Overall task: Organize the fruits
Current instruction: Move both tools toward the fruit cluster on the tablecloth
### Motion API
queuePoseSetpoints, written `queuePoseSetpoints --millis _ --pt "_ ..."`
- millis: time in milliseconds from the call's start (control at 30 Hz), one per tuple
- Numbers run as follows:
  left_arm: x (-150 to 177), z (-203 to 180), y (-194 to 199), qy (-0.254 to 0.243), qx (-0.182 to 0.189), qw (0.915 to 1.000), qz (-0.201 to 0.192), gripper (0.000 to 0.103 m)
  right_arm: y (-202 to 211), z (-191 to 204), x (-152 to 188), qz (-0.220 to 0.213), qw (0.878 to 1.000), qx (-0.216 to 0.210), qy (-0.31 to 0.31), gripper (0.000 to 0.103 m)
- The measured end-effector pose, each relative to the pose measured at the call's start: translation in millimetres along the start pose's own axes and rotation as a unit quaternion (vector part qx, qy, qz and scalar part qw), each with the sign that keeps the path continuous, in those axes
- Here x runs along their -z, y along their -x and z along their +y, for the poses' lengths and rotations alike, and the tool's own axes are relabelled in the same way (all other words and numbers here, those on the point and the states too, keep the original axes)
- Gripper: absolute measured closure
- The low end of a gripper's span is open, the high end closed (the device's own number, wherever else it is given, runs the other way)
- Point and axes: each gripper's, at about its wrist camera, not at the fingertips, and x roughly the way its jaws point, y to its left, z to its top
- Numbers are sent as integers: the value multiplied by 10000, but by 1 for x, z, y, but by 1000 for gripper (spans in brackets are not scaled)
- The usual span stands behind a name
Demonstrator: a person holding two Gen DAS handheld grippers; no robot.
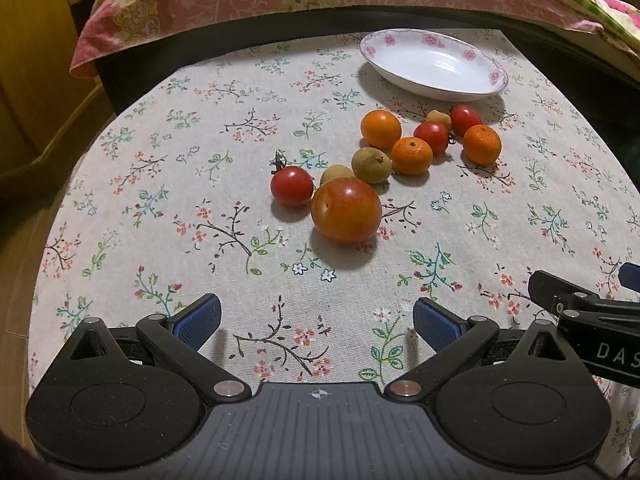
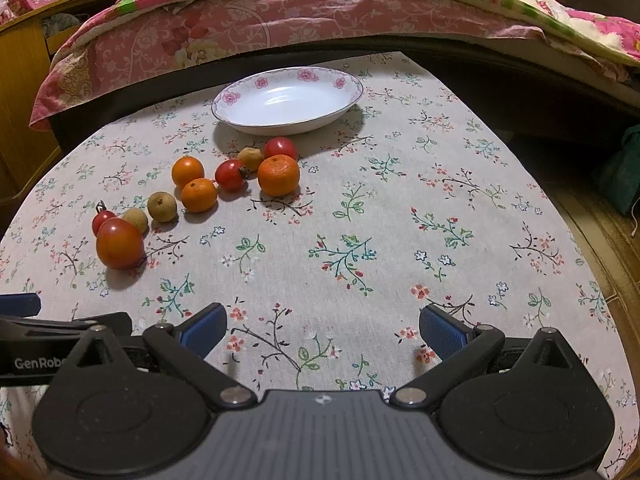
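Several fruits lie loose on the floral tablecloth: a large orange-red tomato nearest me, small red cherry tomatoes, mandarins and brown longans. Behind them stands an empty white dish with a pink flower rim. My left gripper is open, low over the cloth in front of the large tomato, holding nothing. My right gripper is open too, to the right of the fruit, with nothing between its fingers. Each gripper's side shows at the other view's edge.
The small table drops off at its rounded edges. A bed with a pink floral quilt runs along the far side. A wooden cabinet stands at the left, and a dark green object sits on the floor at the right.
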Motion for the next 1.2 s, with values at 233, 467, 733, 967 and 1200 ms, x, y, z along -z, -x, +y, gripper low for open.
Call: queuePoseSetpoints --millis 233,467,733,967,1200 --pt "-1 1 -1 8 6 10000 28 0 -1 0 -1 34 10000 -11 -32 2" --pt "0 3 0 54 -31 10000 43 0 -2 1 -2 52 10000 -46 0 2" --pt "-8 9 17 127 -247 9996 -35 1 5 8 -9 -20 9996 -269 23 2" --pt "-11 13 12 208 -165 9996 -9 1 4 13 -14 -34 9993 -371 -3 2" --pt "-16 21 8 337 -125 9994 -20 2 1 17 -22 -91 9990 -439 54 2"
